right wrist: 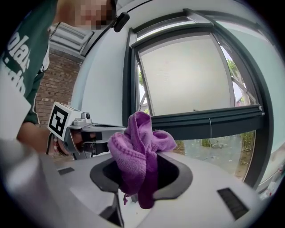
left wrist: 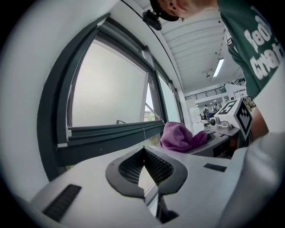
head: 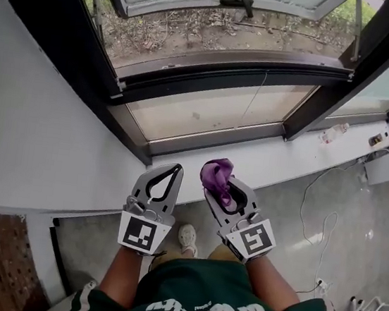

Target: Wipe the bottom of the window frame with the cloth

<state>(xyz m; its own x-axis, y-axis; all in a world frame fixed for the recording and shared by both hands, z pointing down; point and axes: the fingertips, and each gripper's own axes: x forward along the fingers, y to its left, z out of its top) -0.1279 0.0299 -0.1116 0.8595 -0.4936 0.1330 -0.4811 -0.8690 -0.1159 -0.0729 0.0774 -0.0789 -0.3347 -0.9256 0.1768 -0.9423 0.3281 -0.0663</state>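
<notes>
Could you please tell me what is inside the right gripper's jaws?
A bunched purple cloth is clamped between the jaws, sticking out above them. Its own folds hide the pinched part.

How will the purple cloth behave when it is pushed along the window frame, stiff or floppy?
Probably floppy: the purple cloth sits crumpled in folds in the right tongs, with an end drooping below them. It looks light and fluffy, so it should squash against the window frame rather than slide stiffly.

Left tool (left wrist: 143,150), jaw tips together, empty; purple cloth (left wrist: 177,137) beyond, apparently bunched in right tool (left wrist: 202,141); dark window frame (left wrist: 107,133) behind.
</notes>
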